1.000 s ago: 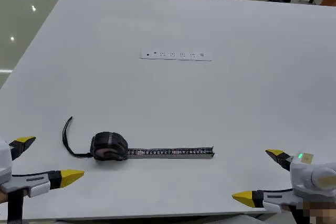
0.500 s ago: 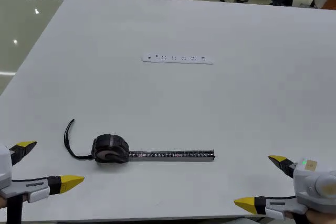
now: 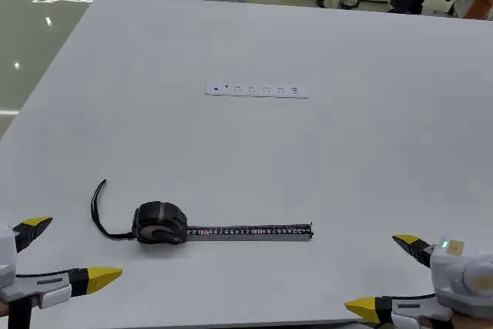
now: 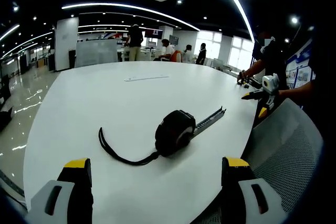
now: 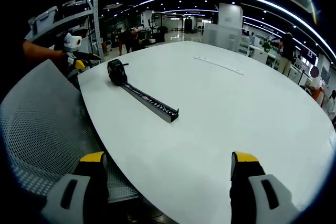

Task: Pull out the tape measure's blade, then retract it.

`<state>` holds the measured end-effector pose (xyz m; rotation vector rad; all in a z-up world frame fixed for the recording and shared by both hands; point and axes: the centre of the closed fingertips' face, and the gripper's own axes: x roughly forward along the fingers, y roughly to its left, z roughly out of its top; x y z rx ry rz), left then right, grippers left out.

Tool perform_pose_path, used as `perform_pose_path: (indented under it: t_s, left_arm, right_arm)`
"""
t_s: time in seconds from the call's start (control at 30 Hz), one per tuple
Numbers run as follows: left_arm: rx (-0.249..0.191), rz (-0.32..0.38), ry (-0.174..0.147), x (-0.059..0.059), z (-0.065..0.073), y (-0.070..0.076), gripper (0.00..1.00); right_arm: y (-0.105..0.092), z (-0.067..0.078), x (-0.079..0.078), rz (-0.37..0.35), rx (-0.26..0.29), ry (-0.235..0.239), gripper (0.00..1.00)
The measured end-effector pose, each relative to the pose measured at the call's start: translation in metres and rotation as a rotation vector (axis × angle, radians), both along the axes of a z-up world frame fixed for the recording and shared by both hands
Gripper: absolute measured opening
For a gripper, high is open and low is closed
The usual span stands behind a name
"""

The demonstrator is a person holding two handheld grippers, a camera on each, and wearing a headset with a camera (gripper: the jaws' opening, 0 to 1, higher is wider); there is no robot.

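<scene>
Lying near the front edge of the big white surface (image 3: 308, 152), the tape measure (image 3: 160, 223) has its blade (image 3: 250, 231) pulled out flat, with bare room all around, and the left gripper (image 3: 73, 249) and right gripper (image 3: 383, 275) hang wide open on either side, touching nothing.

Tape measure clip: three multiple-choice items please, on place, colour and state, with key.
1. The tape measure lies: A) on the table between the left hand-held gripper and right hand-held gripper; B) at the far edge; C) on the floor.
2. Gripper tips are: A) red; B) yellow; C) blue.
3. The blade is: A) fully retracted; B) pulled out, lying flat; C) curled upward.
A: the head view shows it between them. B: yellow tips in all views. B: the blade lies extended on the table.
</scene>
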<state>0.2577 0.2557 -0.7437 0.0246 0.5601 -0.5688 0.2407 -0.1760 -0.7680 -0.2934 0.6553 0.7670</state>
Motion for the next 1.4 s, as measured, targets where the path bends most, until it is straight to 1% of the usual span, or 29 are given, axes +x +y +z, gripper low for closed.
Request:
perform_pose_path:
  t_s: [0.23, 0.47, 0.53, 0.57, 0.6, 0.63, 0.73, 0.77, 0.8, 0.83, 0.87, 0.9, 0.93, 0.97, 1.0, 1.03, 1.1, 1.13, 1.2, 1.23, 1.27, 1.3, 1.33, 1.37, 1.4]
  left_arm:
    - [0.003, 0.004, 0.000, 0.001, 0.000, -0.001, 1.00]
    - [0.011, 0.005, 0.012, 0.000, -0.003, -0.001, 1.00]
    - [0.017, 0.002, 0.017, 0.000, -0.002, -0.004, 1.00]
    - [0.024, 0.001, 0.019, 0.000, -0.001, -0.006, 1.00]
    - [0.032, -0.005, 0.018, 0.001, 0.001, -0.009, 1.00]
    - [0.032, -0.008, 0.016, 0.002, 0.003, -0.011, 1.00]
    - [0.018, -0.001, 0.007, 0.009, 0.011, -0.017, 1.00]
    - [0.010, 0.015, 0.005, 0.013, 0.015, -0.020, 1.00]
    - [0.013, 0.030, 0.013, 0.016, 0.017, -0.020, 1.00]
    - [0.003, 0.039, 0.025, 0.019, 0.019, -0.022, 1.00]
    - [-0.006, 0.045, 0.030, 0.022, 0.022, -0.024, 1.00]
    - [-0.014, 0.056, 0.027, 0.024, 0.025, -0.026, 1.00]
    - [-0.020, 0.070, 0.018, 0.028, 0.030, -0.028, 1.00]
    - [-0.026, 0.073, 0.017, 0.030, 0.033, -0.029, 1.00]
    - [-0.044, 0.081, 0.009, 0.033, 0.037, -0.033, 1.00]
    - [-0.052, 0.086, 0.009, 0.035, 0.039, -0.034, 1.00]
    - [-0.064, 0.092, 0.022, 0.038, 0.040, -0.041, 1.00]
    - [-0.059, 0.092, 0.028, 0.039, 0.039, -0.043, 1.00]
    - [-0.017, 0.100, 0.074, 0.039, 0.030, -0.046, 1.00]
    - [-0.008, 0.113, 0.085, 0.040, 0.028, -0.047, 1.00]
    - [-0.007, 0.132, 0.101, 0.042, 0.025, -0.049, 1.00]
    - [-0.009, 0.147, 0.126, 0.042, 0.022, -0.051, 1.00]
    - [-0.016, 0.164, 0.139, 0.043, 0.020, -0.053, 1.00]
    - [-0.017, 0.171, 0.136, 0.045, 0.019, -0.055, 1.00]
    - [-0.008, 0.189, 0.154, 0.044, 0.015, -0.055, 1.00]
  right_arm:
    - [0.003, 0.005, 0.002, 0.006, 0.002, -0.005, 0.98]
    - [-0.001, 0.005, 0.001, 0.008, -0.005, -0.001, 1.00]
    - [-0.001, 0.006, 0.001, 0.011, -0.008, 0.003, 1.00]
    - [-0.001, 0.006, 0.001, 0.015, -0.008, 0.007, 1.00]
    - [0.000, 0.006, 0.000, 0.018, 0.004, 0.028, 1.00]
    - [0.001, 0.006, 0.000, 0.022, 0.011, 0.038, 1.00]
    - [0.003, 0.008, 0.002, 0.041, -0.002, 0.042, 1.00]
    - [0.004, 0.009, 0.003, 0.051, -0.003, 0.044, 1.00]
    - [0.005, 0.011, 0.004, 0.057, -0.005, 0.042, 1.00]
    - [0.007, 0.014, 0.005, 0.066, -0.007, 0.043, 1.00]
    - [0.008, 0.015, 0.006, 0.073, -0.009, 0.044, 0.99]
    - [0.009, 0.017, 0.007, 0.079, -0.011, 0.042, 0.99]
    - [0.011, 0.019, 0.009, 0.088, -0.011, 0.040, 0.99]
    - [0.012, 0.020, 0.010, 0.095, -0.013, 0.039, 0.99]
    - [0.013, 0.021, 0.012, 0.103, -0.016, 0.038, 0.99]
    - [0.014, 0.022, 0.013, 0.109, -0.020, 0.038, 0.98]
    - [0.016, 0.022, 0.015, 0.125, -0.028, 0.039, 0.98]
    - [0.017, 0.023, 0.016, 0.131, -0.031, 0.042, 0.98]
    - [0.021, 0.024, 0.018, 0.139, -0.027, 0.047, 0.98]
    - [0.022, 0.025, 0.019, 0.145, -0.027, 0.046, 0.98]
    - [0.024, 0.024, 0.020, 0.154, -0.032, 0.047, 0.97]
    - [0.025, 0.023, 0.020, 0.163, -0.040, 0.051, 0.97]
    - [0.026, 0.021, 0.021, 0.176, -0.053, 0.055, 0.96]
    - [0.027, 0.021, 0.021, 0.181, -0.058, 0.056, 0.96]
    - [0.028, 0.020, 0.022, 0.188, -0.064, 0.056, 0.96]
